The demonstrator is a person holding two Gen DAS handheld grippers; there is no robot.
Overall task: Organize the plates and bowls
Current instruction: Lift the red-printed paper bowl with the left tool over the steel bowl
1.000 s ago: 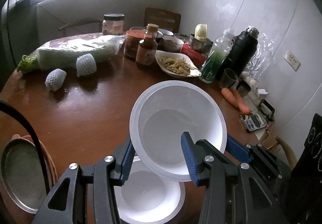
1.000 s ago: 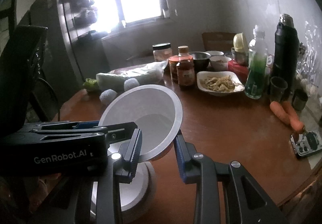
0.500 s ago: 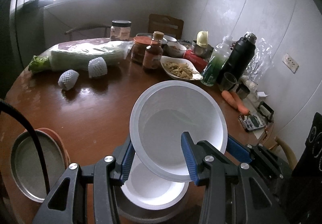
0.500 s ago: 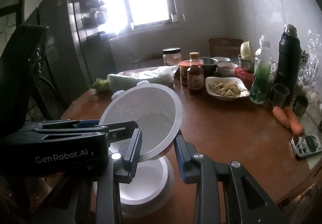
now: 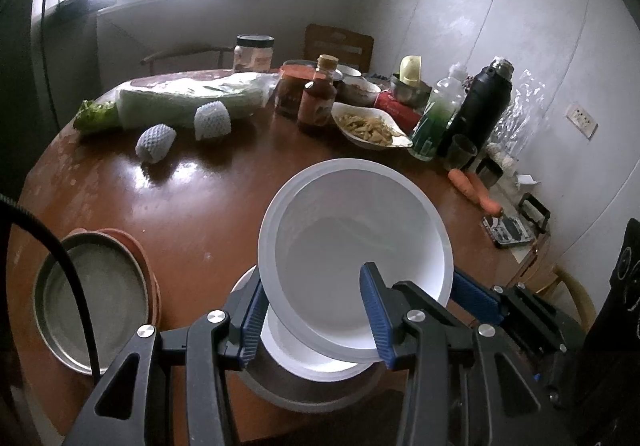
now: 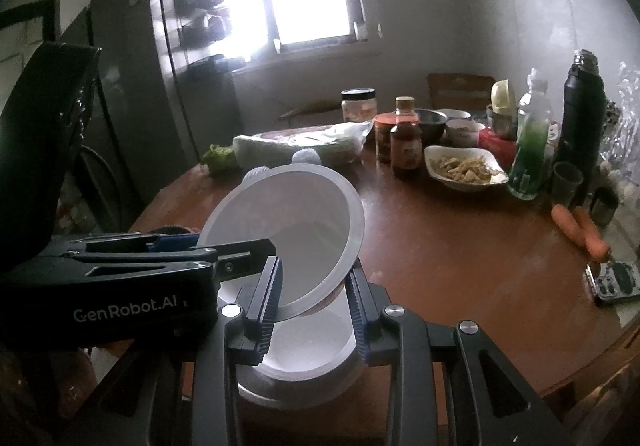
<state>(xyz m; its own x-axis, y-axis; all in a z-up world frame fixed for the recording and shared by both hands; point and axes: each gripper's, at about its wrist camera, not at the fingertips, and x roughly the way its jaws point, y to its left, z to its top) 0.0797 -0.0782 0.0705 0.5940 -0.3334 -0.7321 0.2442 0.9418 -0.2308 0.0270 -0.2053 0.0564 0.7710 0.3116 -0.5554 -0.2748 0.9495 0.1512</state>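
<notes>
I hold a white bowl (image 5: 352,258) tilted in the air, its opening facing the room. My left gripper (image 5: 314,320) is shut on its near rim, one finger inside and one outside. My right gripper (image 6: 315,302) is shut on the same white bowl (image 6: 288,230) from the other side; its blue pad (image 5: 476,294) shows at the right of the left wrist view. Directly below, a second white bowl (image 5: 312,362) sits nested in a grey bowl (image 5: 304,394) on the brown table (image 5: 200,213). The left gripper's black body (image 6: 120,278) fills the left of the right wrist view.
A steel plate (image 5: 92,298) lies on orange plates at the near left. Across the table stand a dish of food (image 5: 372,125), jars (image 5: 316,101), a green bottle (image 5: 436,117), a black flask (image 5: 480,105), carrots (image 5: 472,189), wrapped greens (image 5: 188,101) and netted fruit (image 5: 156,143).
Both grippers have drawn back toward the near table edge with the white bowl between them. The nested white bowl and the grey bowl under it now show more fully.
</notes>
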